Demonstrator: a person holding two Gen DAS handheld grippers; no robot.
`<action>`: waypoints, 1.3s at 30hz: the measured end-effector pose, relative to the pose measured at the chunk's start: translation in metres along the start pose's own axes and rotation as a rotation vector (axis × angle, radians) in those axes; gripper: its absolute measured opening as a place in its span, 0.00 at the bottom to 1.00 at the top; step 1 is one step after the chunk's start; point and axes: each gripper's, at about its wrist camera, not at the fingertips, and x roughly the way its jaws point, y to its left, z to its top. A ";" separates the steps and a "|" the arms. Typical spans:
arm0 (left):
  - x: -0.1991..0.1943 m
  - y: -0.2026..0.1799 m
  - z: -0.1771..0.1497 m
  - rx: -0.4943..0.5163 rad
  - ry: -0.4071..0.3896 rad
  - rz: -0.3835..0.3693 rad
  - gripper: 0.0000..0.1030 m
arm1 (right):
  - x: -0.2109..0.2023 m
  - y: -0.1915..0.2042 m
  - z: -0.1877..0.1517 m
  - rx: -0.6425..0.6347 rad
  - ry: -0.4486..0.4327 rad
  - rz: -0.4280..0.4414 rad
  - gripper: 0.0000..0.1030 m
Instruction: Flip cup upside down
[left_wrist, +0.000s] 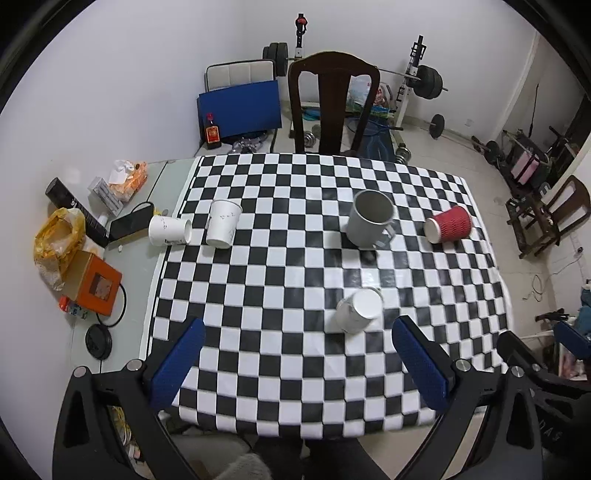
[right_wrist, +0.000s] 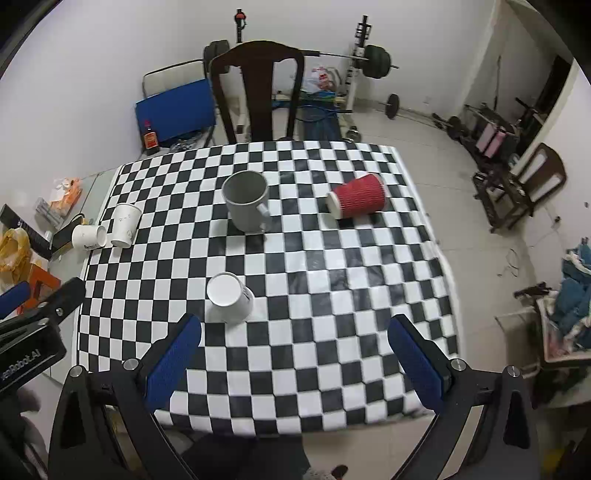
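Both tools hang over the near edge of the checkered tablecloth (left_wrist: 280, 258), the left gripper (left_wrist: 297, 363) and the right gripper (right_wrist: 293, 360) each spread wide with nothing between the blue pads. Just past them, at about 1 o'clock from the left tool and 11 o'clock from the right, stands the white paper cup (right_wrist: 229, 297), base up and rim on the cloth, its long axis close to vertical. Farther out, a grey mug (right_wrist: 247, 201) sits upright, mouth open to the ceiling, with a red ribbed cup (right_wrist: 356, 195) on its side at 3 o'clock from it, its long axis flat along the cloth. Two more white cups (left_wrist: 207, 227) crowd the left border. Beyond the table stand a dark wooden chair (left_wrist: 332, 99) and a barbell rack (left_wrist: 417, 79) against the white wall.
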 end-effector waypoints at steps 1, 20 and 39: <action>-0.007 -0.001 0.000 0.001 0.005 0.004 1.00 | -0.009 0.000 0.000 -0.002 0.001 0.000 0.99; -0.081 -0.004 -0.016 -0.009 0.026 0.033 1.00 | -0.101 -0.011 -0.010 -0.019 -0.014 -0.011 0.99; -0.103 -0.008 -0.023 -0.006 0.025 0.023 1.00 | -0.126 -0.013 -0.019 -0.008 -0.007 0.006 0.99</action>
